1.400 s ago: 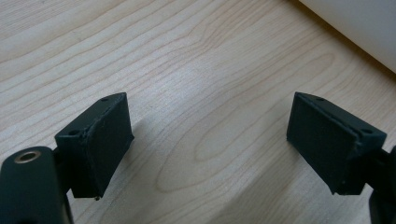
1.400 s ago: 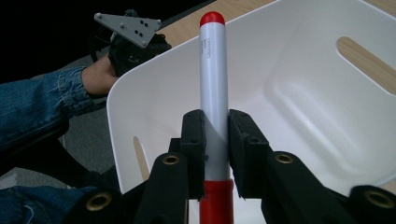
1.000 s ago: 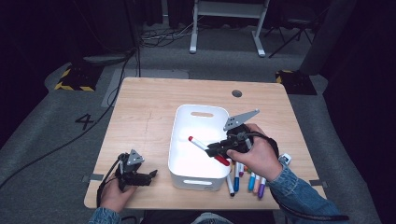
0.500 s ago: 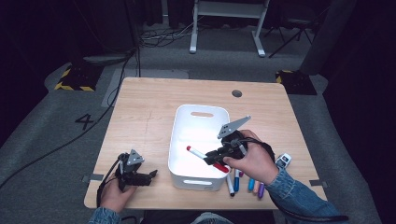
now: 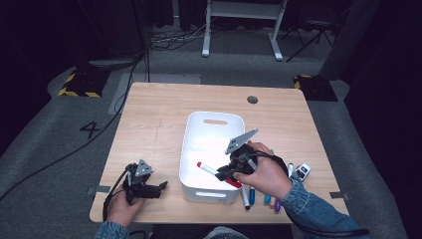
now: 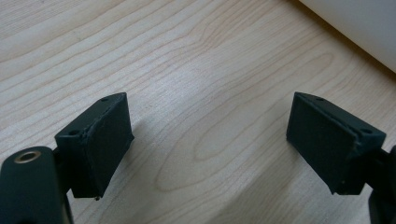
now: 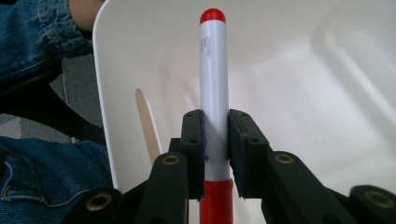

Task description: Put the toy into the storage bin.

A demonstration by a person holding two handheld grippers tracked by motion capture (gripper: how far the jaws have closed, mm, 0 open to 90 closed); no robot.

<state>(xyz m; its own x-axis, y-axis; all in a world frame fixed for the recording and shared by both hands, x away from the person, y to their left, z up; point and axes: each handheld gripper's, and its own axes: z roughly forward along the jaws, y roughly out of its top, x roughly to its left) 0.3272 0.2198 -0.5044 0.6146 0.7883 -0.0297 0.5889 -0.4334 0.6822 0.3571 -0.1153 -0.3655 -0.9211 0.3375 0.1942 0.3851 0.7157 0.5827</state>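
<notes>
The right gripper (image 7: 215,149) has its two black jaws pinching a red marker (image 7: 214,84). They press on the white body of the marker from both sides, just above its red cap. In the right gripper view, the marker stands straight up the middle of the frame. Its small round red end is at the top and its red cap is at the bottom, between the jaws.

In the high view, the red marker (image 5: 211,171) lies slanted. Its long line runs from the lower right to the upper left. The small red end points to the upper left. The marker is over the white bin (image 5: 211,137), near the front part of it. The right gripper (image 5: 225,173) holds it there, and the right hand (image 5: 263,174) is at the bin's right side.

More markers (image 5: 249,196) lie on the wooden table (image 5: 149,124) just to the right of the bin, under the right hand.

The left gripper (image 6: 210,140) has its jaws spread wide apart with nothing between them, only bare wood. In the high view, the left gripper (image 5: 161,186) sits low at the lower left of the table, well apart from the bin, in the left hand (image 5: 122,206).
</notes>
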